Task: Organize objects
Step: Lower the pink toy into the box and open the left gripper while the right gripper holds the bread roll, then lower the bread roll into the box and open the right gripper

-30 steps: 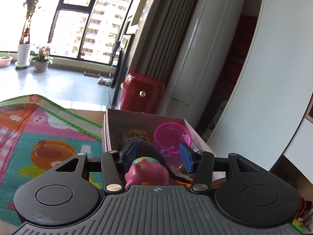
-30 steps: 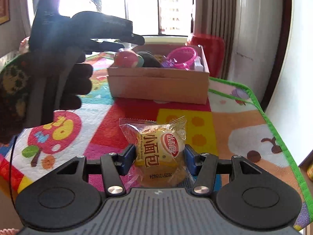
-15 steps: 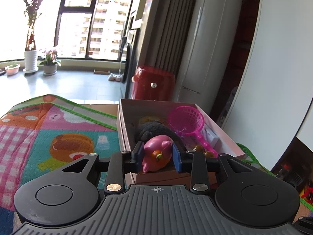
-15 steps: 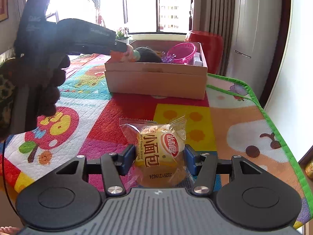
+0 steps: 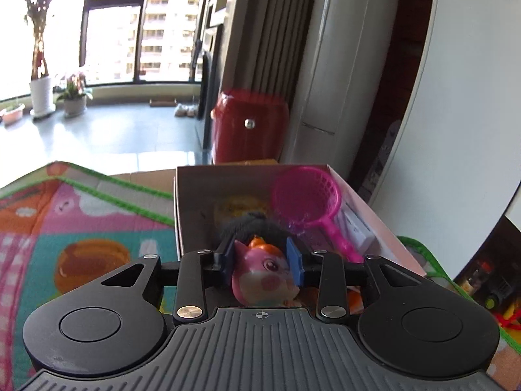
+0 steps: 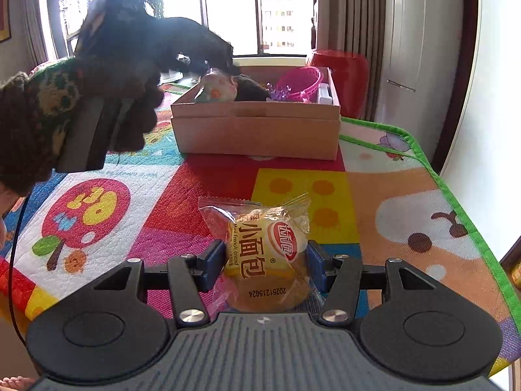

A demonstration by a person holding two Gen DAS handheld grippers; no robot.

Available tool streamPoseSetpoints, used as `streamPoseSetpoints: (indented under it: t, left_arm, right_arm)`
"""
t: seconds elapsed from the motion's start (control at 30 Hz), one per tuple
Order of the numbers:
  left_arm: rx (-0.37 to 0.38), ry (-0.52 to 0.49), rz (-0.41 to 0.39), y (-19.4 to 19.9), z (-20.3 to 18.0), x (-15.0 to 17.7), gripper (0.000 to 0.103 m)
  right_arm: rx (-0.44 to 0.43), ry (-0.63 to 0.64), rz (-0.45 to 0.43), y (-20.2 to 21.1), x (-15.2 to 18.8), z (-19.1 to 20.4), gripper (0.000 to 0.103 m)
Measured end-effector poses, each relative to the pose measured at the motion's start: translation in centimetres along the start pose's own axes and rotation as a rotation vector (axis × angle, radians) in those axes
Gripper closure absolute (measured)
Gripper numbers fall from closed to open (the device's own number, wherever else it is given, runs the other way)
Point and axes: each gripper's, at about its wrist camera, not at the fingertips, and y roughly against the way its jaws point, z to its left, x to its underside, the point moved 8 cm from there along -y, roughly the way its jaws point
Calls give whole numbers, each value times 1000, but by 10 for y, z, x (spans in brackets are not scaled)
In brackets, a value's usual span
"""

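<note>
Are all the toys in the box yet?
Some are: the pink net and a dark fuzzy toy lie in the cardboard box. The left hand-held gripper has the pink pig toy over it. The right hand-held gripper grips the bread packet, still on the mat.

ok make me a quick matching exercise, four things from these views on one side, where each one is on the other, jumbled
Things:
1. pink toy figure
2. bread packet
3. pink toy net
4. red stool

Places:
A. on the floor behind the cardboard box
B. between the left gripper pads, over the box
C. lying inside the box
D. on the play mat, between the right gripper pads

Pairs: 1-B, 2-D, 3-C, 4-A
</note>
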Motion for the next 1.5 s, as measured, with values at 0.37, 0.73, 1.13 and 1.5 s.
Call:
streamPoseSetpoints:
  t: [0.37,0.73,1.13,1.5]
  left_arm:
    - [167,86,-50,47,-1,-8,64]
    - [40,-15,78,12,2,16,78]
    - [97,27,-77,94,20,42,76]
    - [64,97,22,81,50,71,76]
  right_arm:
    - [-15,-19,4,-5,0,1,49]
    - [-7,-1,-6,-1,-2,3,49]
    - [42,70,-49,-1,-57,-16,49]
    - [52,12,-162,-78,-222,-24,30]
